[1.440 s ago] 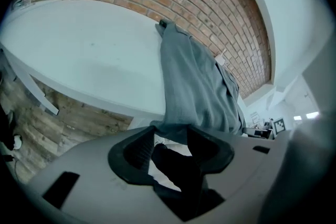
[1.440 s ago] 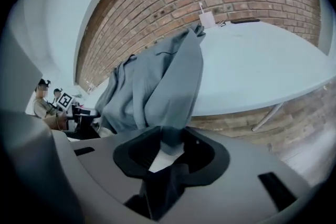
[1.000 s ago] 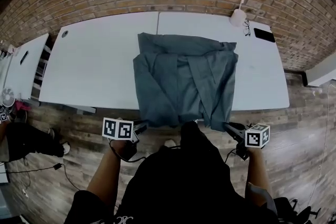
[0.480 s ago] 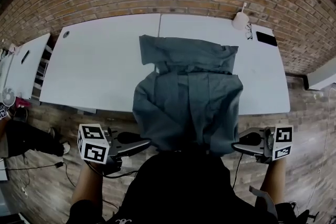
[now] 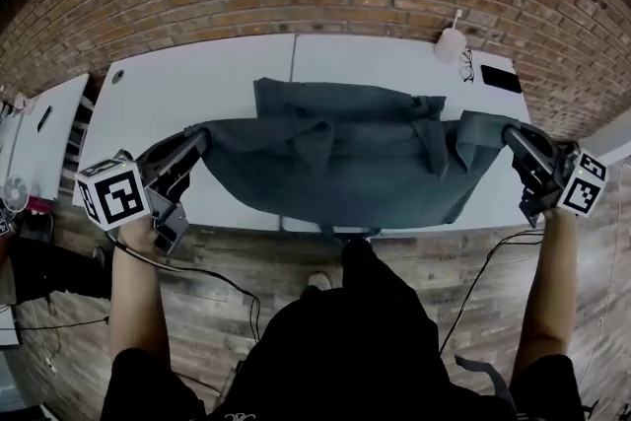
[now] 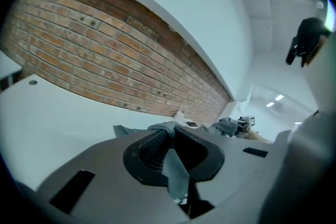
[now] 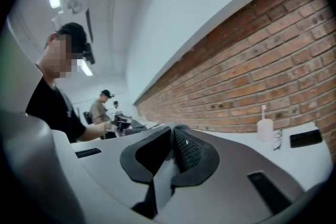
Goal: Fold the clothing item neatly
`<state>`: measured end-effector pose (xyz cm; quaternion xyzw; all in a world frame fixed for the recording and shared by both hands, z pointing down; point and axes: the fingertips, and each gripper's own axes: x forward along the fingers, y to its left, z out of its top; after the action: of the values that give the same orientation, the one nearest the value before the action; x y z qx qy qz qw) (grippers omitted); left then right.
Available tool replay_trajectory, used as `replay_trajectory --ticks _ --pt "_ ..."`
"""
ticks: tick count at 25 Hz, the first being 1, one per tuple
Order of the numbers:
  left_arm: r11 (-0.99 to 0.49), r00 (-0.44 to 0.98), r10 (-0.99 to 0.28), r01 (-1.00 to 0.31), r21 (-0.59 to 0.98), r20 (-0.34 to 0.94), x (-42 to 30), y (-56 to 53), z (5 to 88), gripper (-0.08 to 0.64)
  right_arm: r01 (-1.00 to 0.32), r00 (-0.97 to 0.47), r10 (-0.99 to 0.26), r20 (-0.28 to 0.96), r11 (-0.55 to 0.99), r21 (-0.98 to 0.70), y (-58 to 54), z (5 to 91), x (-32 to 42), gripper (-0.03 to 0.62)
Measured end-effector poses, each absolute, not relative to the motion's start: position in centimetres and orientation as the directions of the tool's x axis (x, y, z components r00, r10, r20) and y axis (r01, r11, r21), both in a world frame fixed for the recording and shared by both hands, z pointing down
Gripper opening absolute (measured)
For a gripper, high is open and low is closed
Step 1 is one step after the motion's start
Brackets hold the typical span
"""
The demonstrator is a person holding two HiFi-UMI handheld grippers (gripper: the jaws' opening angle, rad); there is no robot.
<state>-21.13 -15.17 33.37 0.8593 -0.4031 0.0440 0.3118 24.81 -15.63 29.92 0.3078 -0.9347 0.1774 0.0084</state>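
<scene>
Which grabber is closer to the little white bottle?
The right gripper, gripping the grey garment at its right end. The bottle stands far right on the table; the left gripper holds the opposite end.

Left gripper [image 6: 169,132] with its two dark jaws closed on a fold of the grey garment [image 6: 176,178], a strip of cloth pinched between the ribbed pads [image 6: 149,147] and trailing back toward the camera. Beyond the jaw tips, more of the cloth bunches above a white table [image 6: 47,118]. A red brick wall [image 6: 105,55] runs behind it under a pale ceiling [image 6: 273,2].
</scene>
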Motion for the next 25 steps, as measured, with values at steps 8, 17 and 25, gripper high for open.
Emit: replay_trajectory --ticks 8,17,25 --pt "-0.343 0.487 -0.68 -0.872 0.35 0.547 -20.1 -29.5 42.5 0.028 -0.815 -0.557 -0.655 0.511 0.548 -0.188 -30.4 42.7 28.2 0.021" --pt "-0.289 0.356 -0.605 -0.932 0.221 0.712 -19.1 -36.2 54.6 0.029 -0.859 -0.435 -0.559 0.706 0.493 -0.139 -35.7 54.7 29.7 0.021" --pt "-0.229 0.145 -0.74 -0.973 -0.043 0.657 -24.5 -36.6 55.1 0.247 -0.872 -0.392 -0.595 0.701 0.484 -0.076 -35.5 55.7 32.0 0.176"
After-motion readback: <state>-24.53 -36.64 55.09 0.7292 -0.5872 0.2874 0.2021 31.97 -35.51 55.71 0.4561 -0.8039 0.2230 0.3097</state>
